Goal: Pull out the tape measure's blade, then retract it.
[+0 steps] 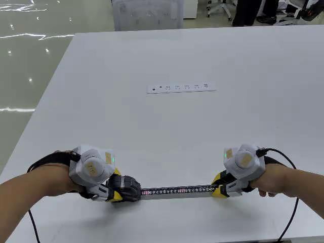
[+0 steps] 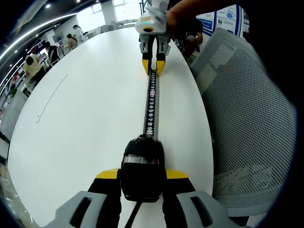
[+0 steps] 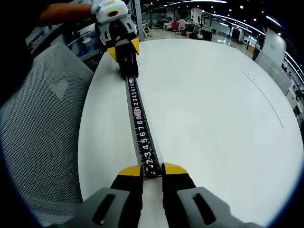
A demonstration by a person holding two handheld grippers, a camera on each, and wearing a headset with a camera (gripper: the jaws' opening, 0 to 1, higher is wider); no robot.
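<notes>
Blade (image 3: 137,118) lies extended between left gripper (image 2: 142,175), clamped on the case (image 1: 129,188), and right gripper (image 3: 152,171), pinching its tip; retraction seems next, feeding it leftward under control.

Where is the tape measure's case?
Lower left in the head view, near the table's front edge, the case sits in the left gripper; its blade reaches the right gripper.

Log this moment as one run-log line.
left hand-held gripper: shut on tape measure | right hand-held gripper: shut on blade tip | blade: extended along table
</notes>
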